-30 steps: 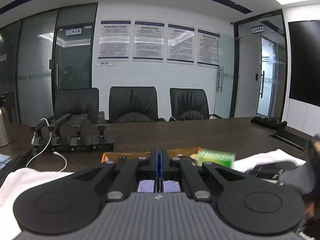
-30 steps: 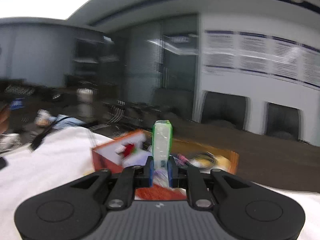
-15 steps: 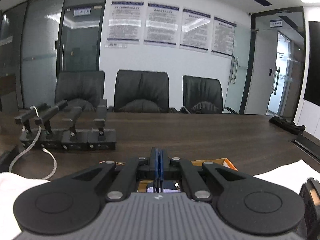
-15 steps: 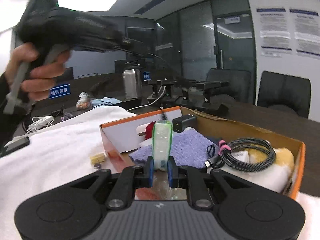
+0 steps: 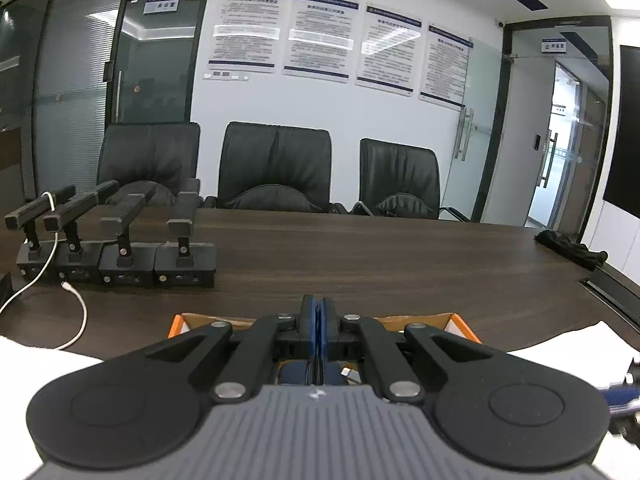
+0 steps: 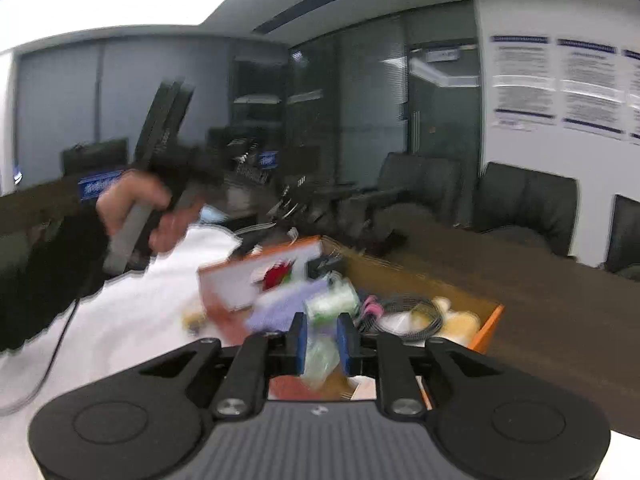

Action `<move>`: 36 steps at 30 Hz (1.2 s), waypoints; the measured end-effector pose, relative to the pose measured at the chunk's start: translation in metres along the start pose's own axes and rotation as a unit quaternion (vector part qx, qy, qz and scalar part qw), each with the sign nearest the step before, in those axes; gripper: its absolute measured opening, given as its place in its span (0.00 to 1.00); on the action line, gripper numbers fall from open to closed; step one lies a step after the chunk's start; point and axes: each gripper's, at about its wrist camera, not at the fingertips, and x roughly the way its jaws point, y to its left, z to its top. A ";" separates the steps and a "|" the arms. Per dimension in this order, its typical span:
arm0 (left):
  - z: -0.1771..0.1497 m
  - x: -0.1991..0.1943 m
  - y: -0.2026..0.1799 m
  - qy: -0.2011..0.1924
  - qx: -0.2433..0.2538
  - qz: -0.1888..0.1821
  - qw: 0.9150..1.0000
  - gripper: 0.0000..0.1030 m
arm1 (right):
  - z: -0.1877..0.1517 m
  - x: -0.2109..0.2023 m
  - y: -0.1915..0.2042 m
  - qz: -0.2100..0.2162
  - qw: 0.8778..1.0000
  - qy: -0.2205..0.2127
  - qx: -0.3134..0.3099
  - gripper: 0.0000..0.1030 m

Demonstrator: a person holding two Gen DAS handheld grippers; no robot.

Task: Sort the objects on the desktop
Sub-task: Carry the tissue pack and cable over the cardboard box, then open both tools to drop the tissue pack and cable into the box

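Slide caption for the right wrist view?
Right gripper opening over the cardboard box, green packet between its fingers.

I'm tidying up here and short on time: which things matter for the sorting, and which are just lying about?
For the job: cardboard box, green packet between the opening jaws of the right gripper, coiled cable in the box.
Lying about: black stands, white cable, office chairs.

The dark wooden table carries an orange box. A white cloth, black stands and a white cable also lie there.
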 end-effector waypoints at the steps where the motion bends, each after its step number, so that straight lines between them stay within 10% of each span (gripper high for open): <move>1: 0.002 0.002 -0.002 0.007 0.004 -0.002 1.000 0.03 | 0.005 0.004 0.004 -0.026 1.000 0.003 -0.001 0.16; 4: 0.006 0.009 -0.003 0.030 0.000 -0.008 1.000 0.06 | 0.013 0.025 0.013 -0.072 0.997 0.022 -0.013 0.16; 8: 0.008 0.009 0.000 0.063 0.007 0.002 0.998 0.44 | 0.023 0.049 0.014 -0.107 0.992 0.069 0.008 0.15; 10: 0.009 0.005 0.001 0.075 0.015 0.012 0.997 0.46 | 0.030 0.057 0.013 -0.126 0.987 0.091 0.027 0.16; 14: 0.001 0.000 0.001 0.114 0.016 0.034 0.993 0.93 | 0.041 0.066 0.009 -0.149 0.975 0.144 0.083 0.34; 18: -0.013 -0.007 0.006 0.159 0.005 0.062 0.985 1.00 | 0.042 0.073 0.008 -0.175 0.959 0.186 0.124 0.71; 28: -0.058 -0.072 0.012 0.192 -0.001 0.091 0.977 1.00 | 0.018 0.062 0.041 -0.217 0.934 0.219 0.180 0.88; 36: -0.102 -0.150 0.001 0.127 -0.014 0.084 0.988 1.00 | -0.005 0.024 0.120 -0.229 0.951 0.159 0.135 0.92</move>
